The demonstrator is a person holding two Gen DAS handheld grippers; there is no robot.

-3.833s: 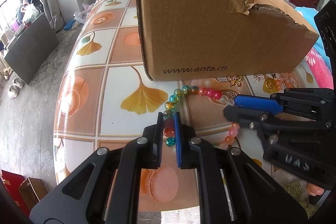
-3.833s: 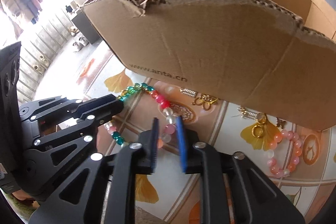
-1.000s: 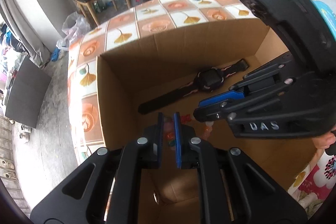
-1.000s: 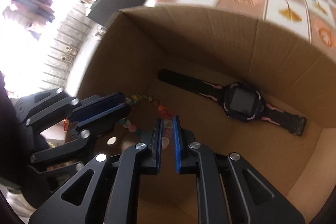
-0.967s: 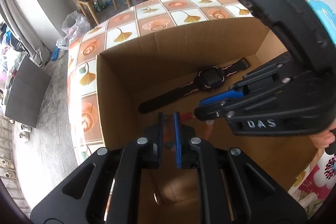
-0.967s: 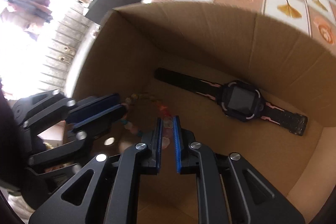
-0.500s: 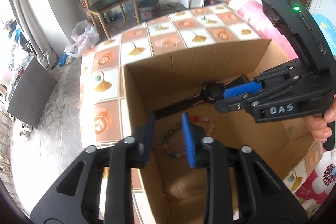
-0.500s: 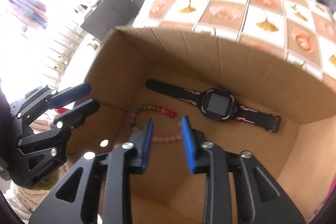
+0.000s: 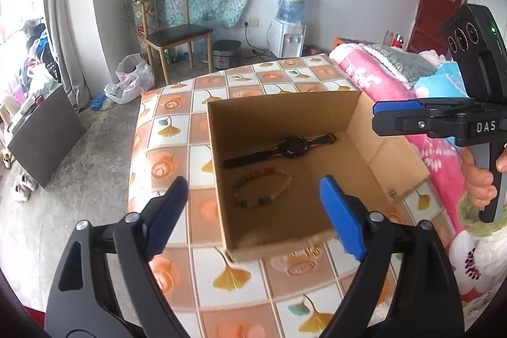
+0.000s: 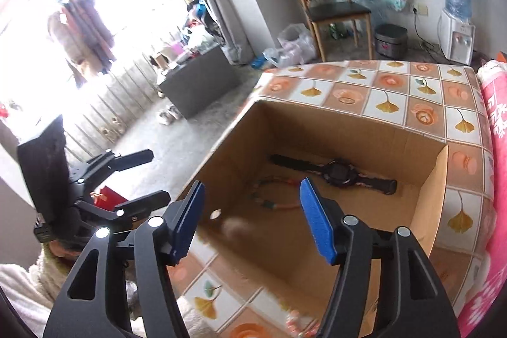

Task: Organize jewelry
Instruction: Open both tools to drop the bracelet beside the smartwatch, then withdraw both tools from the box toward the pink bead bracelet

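An open cardboard box (image 9: 279, 113) stands on the tiled table (image 9: 164, 129). On its floor lie a black watch (image 9: 294, 148) and, nearer me, a multicoloured bead bracelet (image 9: 263, 187). My left gripper (image 9: 253, 211) hovers above the box's near left corner, jaws opening wide, nothing held. My right gripper (image 10: 253, 217) hangs above the box (image 10: 348, 135) too, jaws opening and empty; the watch (image 10: 339, 173) and bracelet (image 10: 272, 195) lie far below it. Each view catches the other gripper: the right gripper (image 9: 393, 116) at the right, the left gripper (image 10: 157, 176) at the left.
Gold jewellery (image 9: 301, 252) lies on the table against the box's front wall, and pink beads (image 10: 301, 323) show at the bottom edge. A pink blanket (image 9: 380, 84) borders the table's right side. A chair (image 9: 177, 34) and a water dispenser (image 9: 290, 30) stand beyond.
Both grippers let go of the bead bracelet inside the box, opened wide and drew up and back out of it. The bracelet now lies on the box floor beside the watch.
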